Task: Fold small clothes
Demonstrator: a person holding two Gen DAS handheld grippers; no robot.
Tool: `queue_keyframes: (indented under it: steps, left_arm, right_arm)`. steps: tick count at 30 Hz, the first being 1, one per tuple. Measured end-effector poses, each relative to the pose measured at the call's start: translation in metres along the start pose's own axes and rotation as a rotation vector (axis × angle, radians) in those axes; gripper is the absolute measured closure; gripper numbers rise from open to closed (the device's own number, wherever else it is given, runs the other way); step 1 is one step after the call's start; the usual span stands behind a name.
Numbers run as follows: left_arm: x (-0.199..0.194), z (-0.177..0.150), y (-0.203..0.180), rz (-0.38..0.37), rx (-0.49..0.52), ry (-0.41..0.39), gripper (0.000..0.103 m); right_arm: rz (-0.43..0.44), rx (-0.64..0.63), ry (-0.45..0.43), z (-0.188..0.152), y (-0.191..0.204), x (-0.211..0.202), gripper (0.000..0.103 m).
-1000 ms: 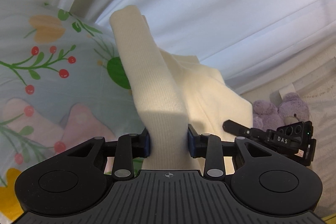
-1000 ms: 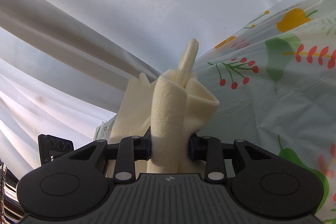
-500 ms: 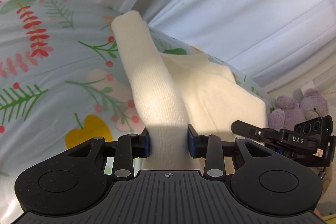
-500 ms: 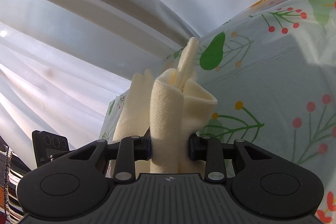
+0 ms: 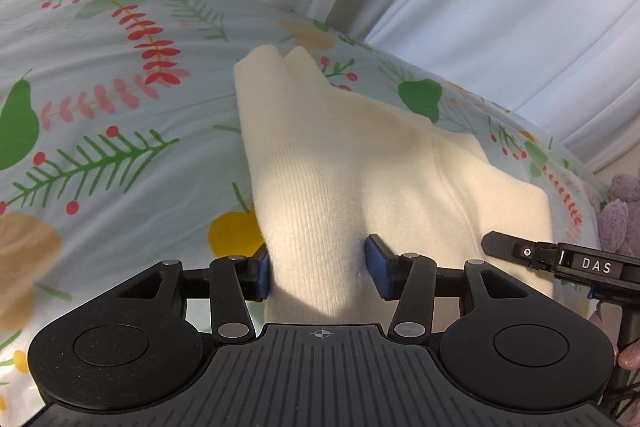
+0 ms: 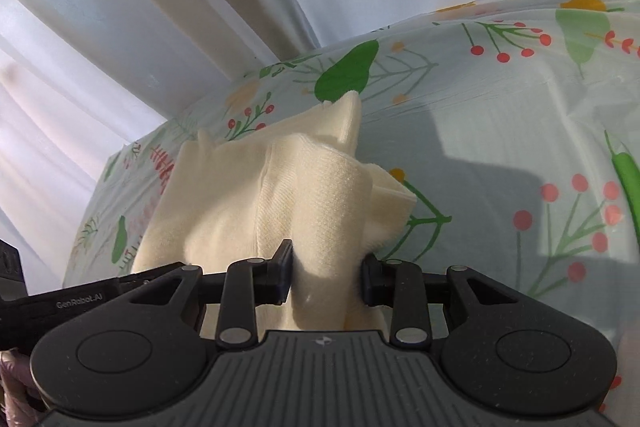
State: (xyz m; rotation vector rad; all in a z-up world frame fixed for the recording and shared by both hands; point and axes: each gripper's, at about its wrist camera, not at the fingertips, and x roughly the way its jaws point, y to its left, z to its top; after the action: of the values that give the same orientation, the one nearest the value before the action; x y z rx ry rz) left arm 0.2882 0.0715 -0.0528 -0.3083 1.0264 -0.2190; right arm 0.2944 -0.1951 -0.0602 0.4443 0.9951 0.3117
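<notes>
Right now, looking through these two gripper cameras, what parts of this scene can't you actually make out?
- Cream garment: which small garment it is; both views show only bunched folds.
- Its near end: left view, hidden behind the left gripper, jaws opening.
- Same in the right view, behind the right gripper, also opening.
- Purple plush toy: cut off by the left view's edge.

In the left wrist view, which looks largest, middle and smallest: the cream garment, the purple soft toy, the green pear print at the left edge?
1. cream garment, by far the largest.
2. green pear print.
3. purple soft toy, but the picture edge cuts it and it lies farther away, so its rank against the print is unsure.
</notes>
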Motion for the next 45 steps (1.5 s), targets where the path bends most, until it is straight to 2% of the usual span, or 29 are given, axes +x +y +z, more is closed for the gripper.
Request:
queue_keyframes:
  steps: [2, 4, 8, 9, 12, 16, 19, 25, 28, 30, 32, 34, 36, 38, 41, 42, 44, 45]
  left_arm:
    - [-0.002, -0.001, -0.004, 0.032, 0.012, -0.006, 0.043]
    - [-0.006, -0.003, -0.008, 0.063, 0.021, -0.012, 0.042]
    - [-0.019, -0.006, -0.012, 0.136, 0.049, -0.039, 0.039]
    - [-0.025, -0.009, -0.013, 0.156, 0.056, -0.046, 0.039]
    - [-0.039, -0.015, -0.016, 0.206, 0.079, -0.076, 0.039]
    - [-0.050, -0.024, -0.020, 0.264, 0.101, -0.099, 0.039]
    - [-0.057, -0.034, -0.019, 0.277, 0.092, -0.101, 0.039]
    - [-0.071, -0.056, -0.013, 0.302, 0.049, -0.076, 0.038]
    - [-0.077, -0.073, -0.010, 0.322, 0.046, -0.057, 0.038]
    - [-0.082, -0.088, -0.009, 0.290, 0.045, -0.045, 0.038]
    - [-0.087, -0.100, -0.009, 0.255, 0.044, -0.038, 0.038]
    - [-0.089, -0.113, -0.012, 0.212, 0.065, -0.035, 0.037]
    - [-0.087, -0.120, -0.014, 0.183, 0.075, -0.019, 0.037]
    - [-0.083, -0.124, -0.015, 0.182, 0.068, -0.002, 0.038]
    - [-0.077, -0.123, -0.017, 0.192, 0.067, -0.010, 0.038]
    - [-0.074, -0.122, -0.017, 0.203, 0.070, -0.014, 0.038]
    - [-0.070, -0.120, -0.019, 0.222, 0.084, -0.021, 0.038]
    - [-0.067, -0.119, -0.019, 0.252, 0.090, -0.020, 0.038]
  right_arm:
    - [-0.012, 0.053, -0.012, -0.001, -0.007, -0.004, 0.059]
    - [-0.045, 0.099, -0.054, -0.003, -0.013, -0.012, 0.057]
    - [-0.267, -0.008, -0.230, -0.017, -0.007, -0.038, 0.056]
    - [-0.255, -0.015, -0.234, -0.022, -0.006, -0.046, 0.056]
    - [-0.127, 0.015, -0.206, -0.044, -0.006, -0.066, 0.056]
    - [-0.075, 0.007, -0.203, -0.072, 0.003, -0.083, 0.054]
    - [-0.018, 0.035, -0.170, -0.083, 0.004, -0.083, 0.049]
    - [0.008, 0.019, -0.111, -0.099, 0.010, -0.071, 0.050]
    - [-0.002, -0.009, -0.099, -0.103, 0.013, -0.064, 0.058]
    - [0.010, -0.008, -0.088, -0.105, 0.013, -0.059, 0.071]
    - [-0.001, -0.021, -0.093, -0.108, 0.016, -0.059, 0.072]
    - [0.009, -0.028, -0.098, -0.110, 0.018, -0.062, 0.073]
    - [0.034, -0.013, -0.084, -0.111, 0.017, -0.064, 0.067]
    - [0.050, 0.003, -0.062, -0.114, 0.015, -0.063, 0.063]
    - [0.033, -0.010, -0.070, -0.115, 0.017, -0.061, 0.063]
    - [0.034, -0.008, -0.077, -0.114, 0.018, -0.060, 0.070]
    - [0.034, 0.004, -0.109, -0.111, 0.020, -0.065, 0.091]
    - [0.034, 0.012, -0.146, -0.110, 0.020, -0.071, 0.091]
